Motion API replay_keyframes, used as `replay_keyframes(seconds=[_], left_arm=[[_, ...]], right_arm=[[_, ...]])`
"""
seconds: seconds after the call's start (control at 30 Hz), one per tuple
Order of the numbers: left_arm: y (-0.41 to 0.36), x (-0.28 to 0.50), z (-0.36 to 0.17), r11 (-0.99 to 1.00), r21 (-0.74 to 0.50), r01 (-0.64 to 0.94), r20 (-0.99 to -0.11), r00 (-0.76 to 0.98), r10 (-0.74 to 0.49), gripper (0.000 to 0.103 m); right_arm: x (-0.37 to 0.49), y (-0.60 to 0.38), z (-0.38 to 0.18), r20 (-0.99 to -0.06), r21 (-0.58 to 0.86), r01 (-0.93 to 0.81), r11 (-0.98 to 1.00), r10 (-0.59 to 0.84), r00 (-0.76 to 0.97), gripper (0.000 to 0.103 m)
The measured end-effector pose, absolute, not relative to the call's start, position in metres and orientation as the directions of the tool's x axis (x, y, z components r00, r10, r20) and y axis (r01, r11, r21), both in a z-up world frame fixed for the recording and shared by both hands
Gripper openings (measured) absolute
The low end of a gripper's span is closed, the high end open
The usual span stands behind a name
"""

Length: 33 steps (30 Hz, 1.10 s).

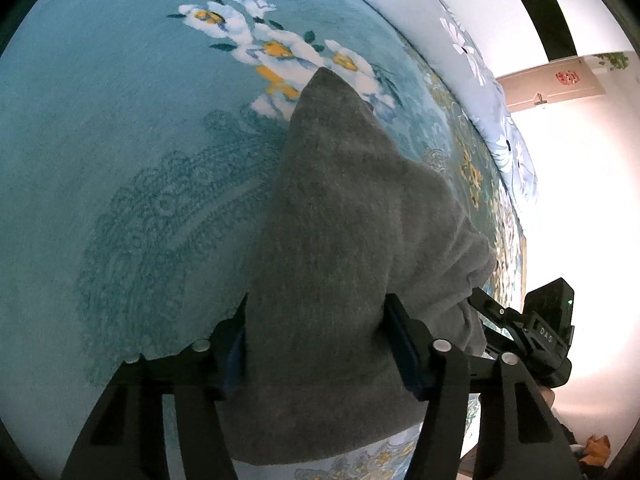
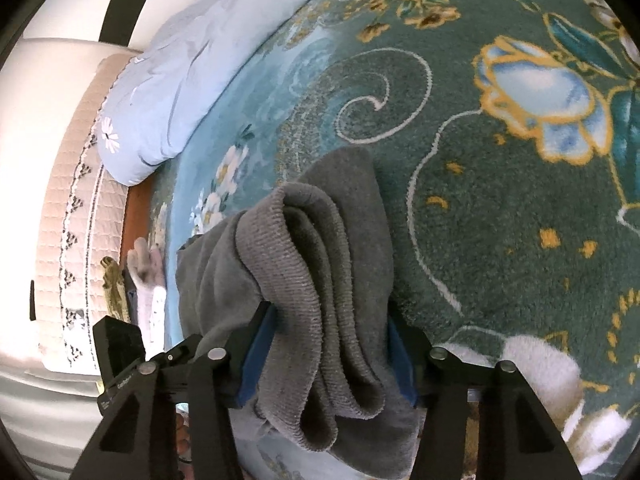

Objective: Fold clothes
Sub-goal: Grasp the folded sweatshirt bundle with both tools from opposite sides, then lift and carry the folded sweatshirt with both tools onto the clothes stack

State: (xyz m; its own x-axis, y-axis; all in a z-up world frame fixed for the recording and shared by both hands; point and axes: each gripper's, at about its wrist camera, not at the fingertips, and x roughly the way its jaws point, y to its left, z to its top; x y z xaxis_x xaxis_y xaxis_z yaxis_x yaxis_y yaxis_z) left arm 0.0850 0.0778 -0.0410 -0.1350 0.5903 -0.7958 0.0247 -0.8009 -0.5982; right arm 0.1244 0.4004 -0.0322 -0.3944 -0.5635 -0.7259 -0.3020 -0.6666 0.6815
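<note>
Grey knit garment (image 1: 344, 216) on the floral bed cover (image 1: 120, 160), bunched and thick. Left gripper (image 1: 316, 340): the cloth fills the gap between its blue pads, jaws half closed and holding a smooth fold that runs straight ahead and tapers toward the white flowers. Right gripper (image 2: 324, 352): jaws likewise half closed on the garment's ribbed hem (image 2: 280, 248), stacked in several layers, just beside the left. Both hold the near end; the long axis leads away toward the pale blue pillow (image 2: 180, 80).
</note>
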Motion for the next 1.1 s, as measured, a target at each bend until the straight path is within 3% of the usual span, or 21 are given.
replay_keyframes(seconds=[0.13, 0.37, 0.73, 1.1], left_arm=[[0.076, 0.089, -0.037, -0.811, -0.585, 0.007, -0.804, -0.143, 0.578, 0.049], [0.079, 0.097, -0.019, -0.838, -0.541, -0.069, -0.82, -0.179, 0.544, 0.031], [0.064, 0.113, 0.022, -0.834, -0.537, -0.124, -0.791, -0.269, 0.55, 0.028], [-0.009, 0.117, 0.095, -0.831, -0.541, -0.13, -0.713, -0.453, 0.535, 0.028]], right_arm=[[0.13, 0.398, -0.027, -0.717, 0.69, -0.314, -0.652, -0.557, -0.419, 0.044], [0.137, 0.397, -0.01, -0.694, 0.712, -0.31, -0.63, -0.561, -0.451, 0.035], [0.141, 0.382, 0.036, -0.667, 0.724, -0.256, -0.64, -0.559, -0.492, 0.032], [0.104, 0.318, 0.12, -0.613, 0.723, -0.053, -0.689, -0.604, -0.509, 0.032]])
